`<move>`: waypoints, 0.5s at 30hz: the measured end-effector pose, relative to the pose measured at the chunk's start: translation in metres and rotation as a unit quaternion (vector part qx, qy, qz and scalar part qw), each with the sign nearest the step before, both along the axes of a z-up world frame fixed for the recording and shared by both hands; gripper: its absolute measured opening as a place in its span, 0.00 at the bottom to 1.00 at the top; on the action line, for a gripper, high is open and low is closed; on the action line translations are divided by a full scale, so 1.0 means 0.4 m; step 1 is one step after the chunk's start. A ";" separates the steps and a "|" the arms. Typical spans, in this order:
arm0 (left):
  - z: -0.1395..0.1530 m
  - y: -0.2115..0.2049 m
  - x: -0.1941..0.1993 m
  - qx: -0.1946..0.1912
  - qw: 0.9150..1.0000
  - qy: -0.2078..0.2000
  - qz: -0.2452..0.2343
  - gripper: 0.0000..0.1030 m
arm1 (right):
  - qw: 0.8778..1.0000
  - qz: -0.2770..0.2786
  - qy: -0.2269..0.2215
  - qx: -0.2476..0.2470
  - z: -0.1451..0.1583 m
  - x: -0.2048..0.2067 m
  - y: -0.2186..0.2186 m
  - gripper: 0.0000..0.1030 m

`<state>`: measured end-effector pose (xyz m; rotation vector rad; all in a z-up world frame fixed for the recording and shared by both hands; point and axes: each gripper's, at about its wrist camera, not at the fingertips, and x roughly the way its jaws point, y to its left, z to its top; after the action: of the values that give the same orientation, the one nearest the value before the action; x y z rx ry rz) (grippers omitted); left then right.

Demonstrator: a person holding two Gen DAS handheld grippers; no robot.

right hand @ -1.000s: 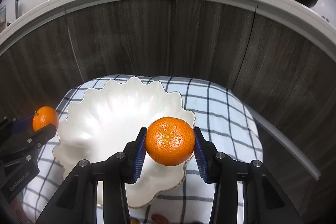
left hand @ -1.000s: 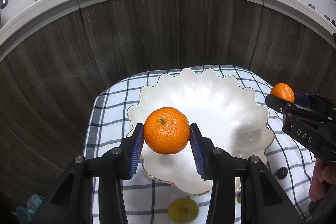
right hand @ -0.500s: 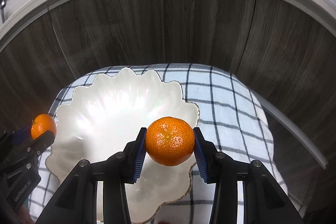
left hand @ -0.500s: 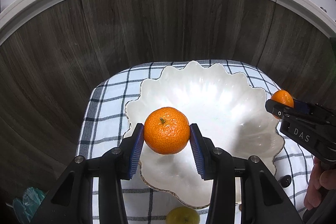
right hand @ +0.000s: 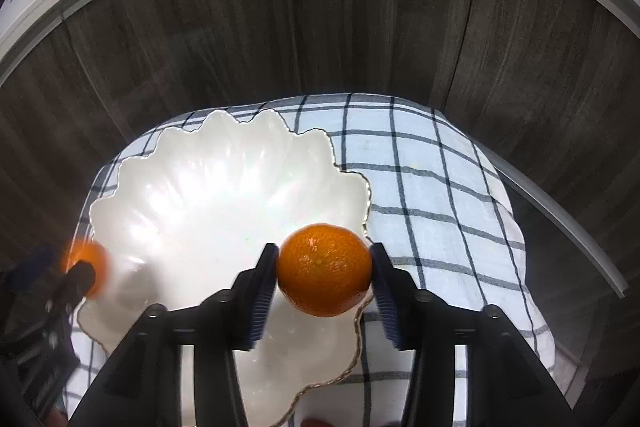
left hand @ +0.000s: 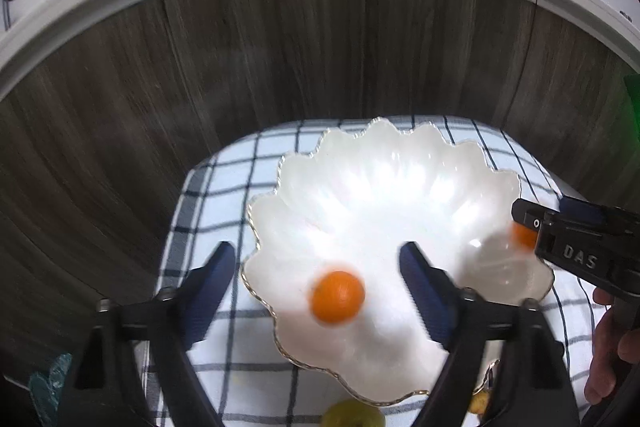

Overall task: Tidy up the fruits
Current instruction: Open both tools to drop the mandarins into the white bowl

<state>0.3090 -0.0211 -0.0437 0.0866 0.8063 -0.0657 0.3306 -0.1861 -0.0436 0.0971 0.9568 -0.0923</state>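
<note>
A white scalloped bowl (left hand: 384,179) (right hand: 192,187) sits on a blue-checked cloth (left hand: 224,187) (right hand: 432,171). My left gripper (left hand: 320,275) is open above the bowl's near left rim; a blurred mandarin (left hand: 338,297) is below and between its fingers, inside the bowl. My right gripper (right hand: 324,279) is shut on a second mandarin (right hand: 325,281) over the bowl's right rim. In the left wrist view the right gripper (left hand: 532,227) shows at the right with its mandarin (left hand: 522,235) blurred. In the right wrist view the left gripper's finger (right hand: 76,279) shows with the blurred first mandarin (right hand: 86,263).
A yellow-green fruit (left hand: 352,413) lies on the cloth in front of the bowl, another yellowish piece (left hand: 478,401) beside it. Dark wood panelling (left hand: 280,59) rises right behind the cloth. A counter above holds pans and bottles.
My left gripper has opened and let go of its mandarin, which has dropped into the bowl. Both grippers have moved forward and lower over the bowl. The right one still holds its mandarin.
</note>
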 end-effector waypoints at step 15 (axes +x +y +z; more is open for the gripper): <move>0.053 0.027 0.001 -0.008 0.999 -0.014 0.029 0.95 | 0.999 -0.012 -0.044 0.007 0.078 -0.014 -0.001 0.81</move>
<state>0.3094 -0.0103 -0.0225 0.0489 0.7789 -0.0156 0.3248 -0.1867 -0.0123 0.1244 0.8687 -0.1027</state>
